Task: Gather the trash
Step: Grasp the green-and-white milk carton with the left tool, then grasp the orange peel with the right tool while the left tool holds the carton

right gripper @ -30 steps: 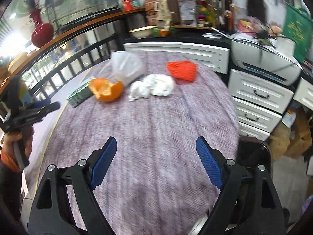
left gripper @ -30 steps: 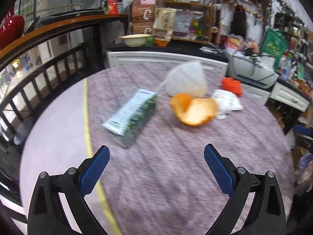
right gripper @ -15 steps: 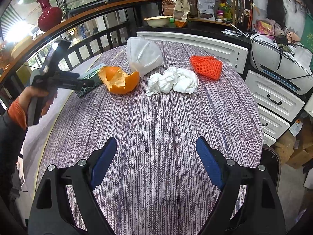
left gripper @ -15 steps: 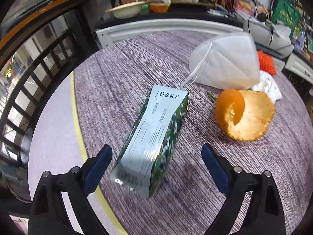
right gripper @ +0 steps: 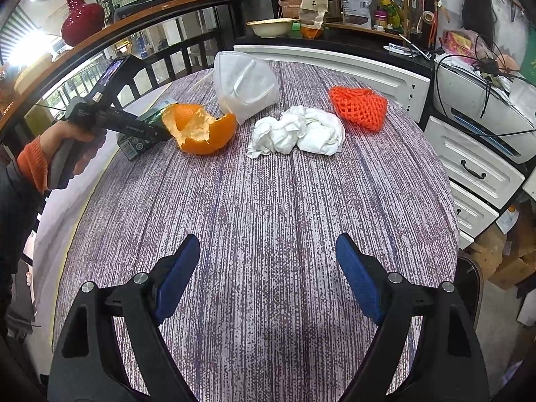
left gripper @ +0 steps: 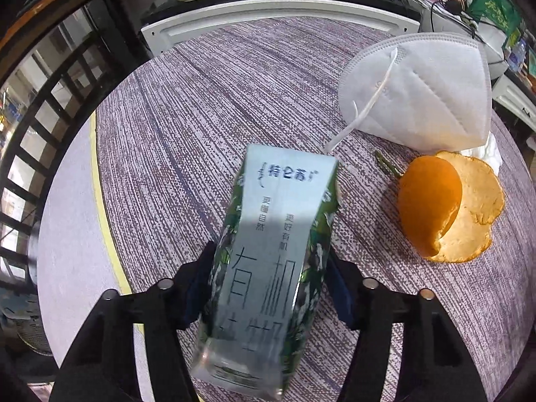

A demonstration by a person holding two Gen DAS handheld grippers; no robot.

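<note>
A green and white milk carton (left gripper: 274, 251) lies near the left edge of the round table (right gripper: 268, 201). My left gripper (left gripper: 268, 288) straddles it, jaws closing, blue pads against both long sides. From the right wrist view the carton (right gripper: 134, 142) is partly hidden behind that gripper (right gripper: 147, 130) and an orange peel (right gripper: 204, 130). Beyond lie a white face mask (right gripper: 246, 90), crumpled white tissue (right gripper: 298, 134) and an orange foam net (right gripper: 358, 107). My right gripper (right gripper: 268, 278) hovers open over bare tabletop nearer the front.
A person's hand (right gripper: 67, 147) with an orange cuff holds the left gripper. White drawers (right gripper: 479, 167) and a printer (right gripper: 485, 100) stand close on the right. A dark railing (left gripper: 50, 100) curves round the left. A cluttered counter lies behind the table.
The left gripper has moved forward and down over the milk carton, and its jaws have narrowed onto the carton's sides. The right gripper stays open and has crept slightly forward.
</note>
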